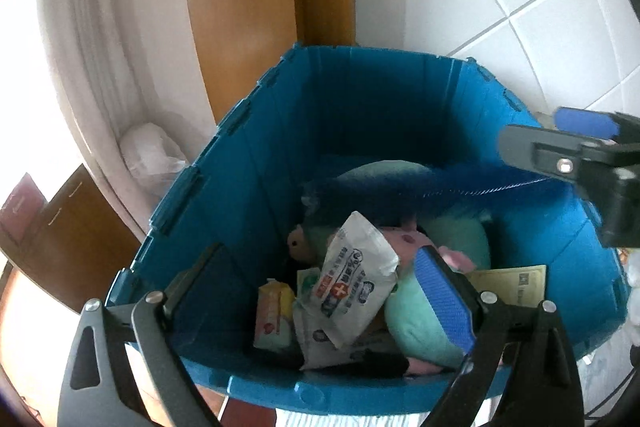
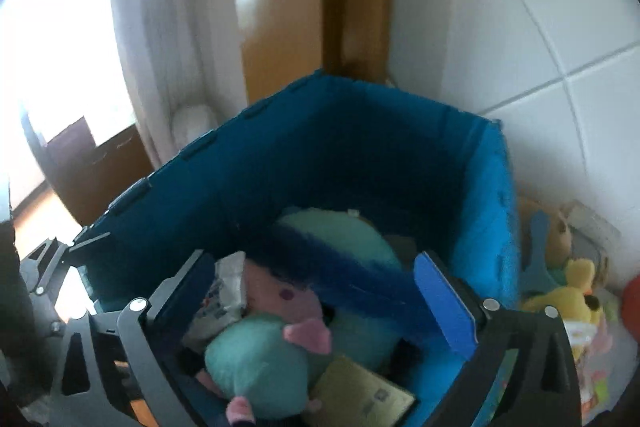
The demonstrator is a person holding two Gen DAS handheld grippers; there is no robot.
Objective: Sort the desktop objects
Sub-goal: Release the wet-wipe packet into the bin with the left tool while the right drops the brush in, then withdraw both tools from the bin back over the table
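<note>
Now both grippers hang over the blue crate (image 1: 360,99), fingers spread and gripping nothing. Left gripper (image 1: 320,287) looks down on a white wipes packet (image 1: 352,279) directly beneath; right gripper (image 2: 320,291) sits above the teal plush (image 2: 256,359). Only the right wrist view shows a yellow plush toy (image 2: 568,291) outside, right of the crate.

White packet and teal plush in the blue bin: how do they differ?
The white packet is flat, crinkled and printed; the teal plush is rounded, soft and plain. The white packet lies tilted on other packets; the teal plush sits beside it. Both lie inside the blue bin.
</note>
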